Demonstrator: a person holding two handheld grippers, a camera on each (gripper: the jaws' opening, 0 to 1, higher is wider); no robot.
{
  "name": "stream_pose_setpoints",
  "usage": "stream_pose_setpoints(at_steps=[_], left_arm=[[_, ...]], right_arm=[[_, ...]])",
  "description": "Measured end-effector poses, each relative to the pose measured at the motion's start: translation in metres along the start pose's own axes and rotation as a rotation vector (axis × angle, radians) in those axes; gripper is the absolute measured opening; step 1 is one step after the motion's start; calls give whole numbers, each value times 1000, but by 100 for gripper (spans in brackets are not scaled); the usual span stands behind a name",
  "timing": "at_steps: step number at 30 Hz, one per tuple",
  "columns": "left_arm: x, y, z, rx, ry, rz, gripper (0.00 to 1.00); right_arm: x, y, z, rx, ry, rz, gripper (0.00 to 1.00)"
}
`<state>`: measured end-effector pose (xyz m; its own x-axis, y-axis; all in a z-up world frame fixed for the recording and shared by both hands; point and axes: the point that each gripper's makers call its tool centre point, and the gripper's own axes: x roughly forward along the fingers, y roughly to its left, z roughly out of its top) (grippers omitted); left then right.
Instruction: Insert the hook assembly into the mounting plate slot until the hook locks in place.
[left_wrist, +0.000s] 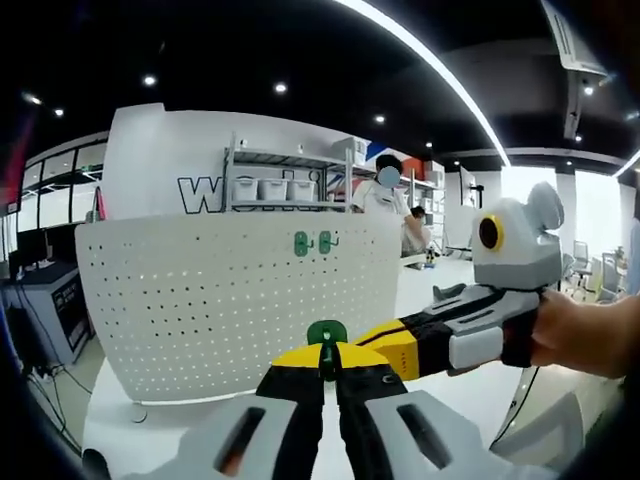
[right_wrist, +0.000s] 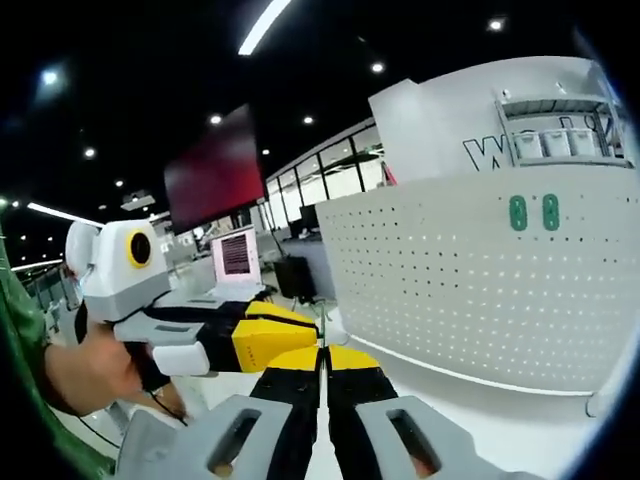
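Green hook assembly (left_wrist: 327, 334) sat at the tips of the left hand-held gripper (left_wrist: 329, 362), jaws clenched on it, its round green head poking up just above the yellow jaw tips. Right hand-held gripper (left_wrist: 400, 345) came in from the right of the left gripper view, its yellow tips touching the left one's right beside the hook; a person's hand (left_wrist: 585, 335) held its grip.

In the right gripper view, the right hand-held gripper (right_wrist: 325, 362) had jaws pressed together with nothing visible between them; the hook wasn't discernible there. Left hand-held gripper (right_wrist: 290, 335) met it from the left.

Mounting plate (left_wrist: 230, 300), a white perforated panel, stood upright on the white counter (left_wrist: 120, 425) straight ahead of both grippers, well apart from the held hook. Two green hooks (left_wrist: 312, 242) were already seated near its top edge, above and beyond the left gripper's tips.

Behind the plate: shelf rack with white bins (left_wrist: 272, 187), a person (left_wrist: 385, 195), a laptop (right_wrist: 236, 258).
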<state>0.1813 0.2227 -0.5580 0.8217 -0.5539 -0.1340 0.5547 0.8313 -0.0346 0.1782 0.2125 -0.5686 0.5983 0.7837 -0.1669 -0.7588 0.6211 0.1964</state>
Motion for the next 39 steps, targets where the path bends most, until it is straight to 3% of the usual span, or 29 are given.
stream_pose_setpoints(at_steps=[17, 39], left_arm=[[2, -21, 13, 37, -13, -24, 3], [-5, -27, 14, 36, -13, -34, 3]], right_arm=[[-21, -3, 10, -13, -21, -13, 0], [-27, 5, 9, -28, -16, -12, 0]])
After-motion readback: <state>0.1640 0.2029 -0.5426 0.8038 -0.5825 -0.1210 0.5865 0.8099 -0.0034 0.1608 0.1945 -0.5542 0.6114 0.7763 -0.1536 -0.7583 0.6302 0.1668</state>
